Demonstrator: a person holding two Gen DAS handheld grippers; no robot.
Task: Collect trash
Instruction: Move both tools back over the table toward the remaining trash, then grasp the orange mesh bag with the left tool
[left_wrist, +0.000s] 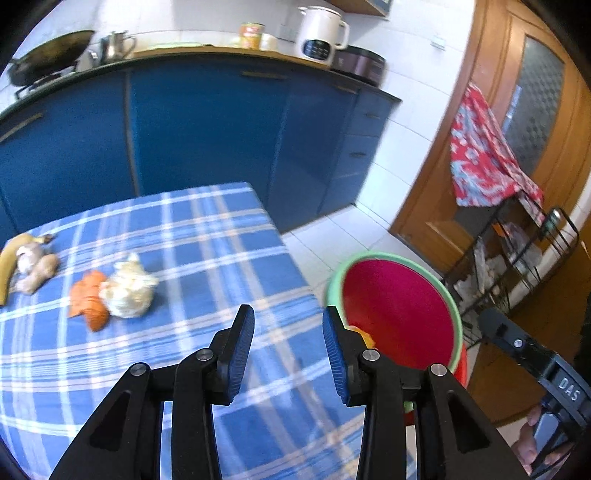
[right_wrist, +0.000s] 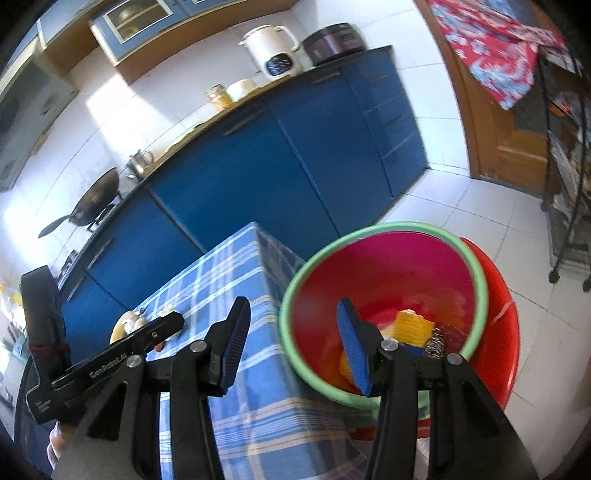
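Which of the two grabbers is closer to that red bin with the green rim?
Right. The right gripper hangs at the bin's rim; the left gripper is over the table beside it.

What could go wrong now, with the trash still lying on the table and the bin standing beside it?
1. The orange peel and crumpled tissue touch; pinching one may drag or scatter the other.
2. A banana and ginger lie close by and might be taken for trash.
3. The bin stands below the table edge, so a piece released early could fall on the floor.
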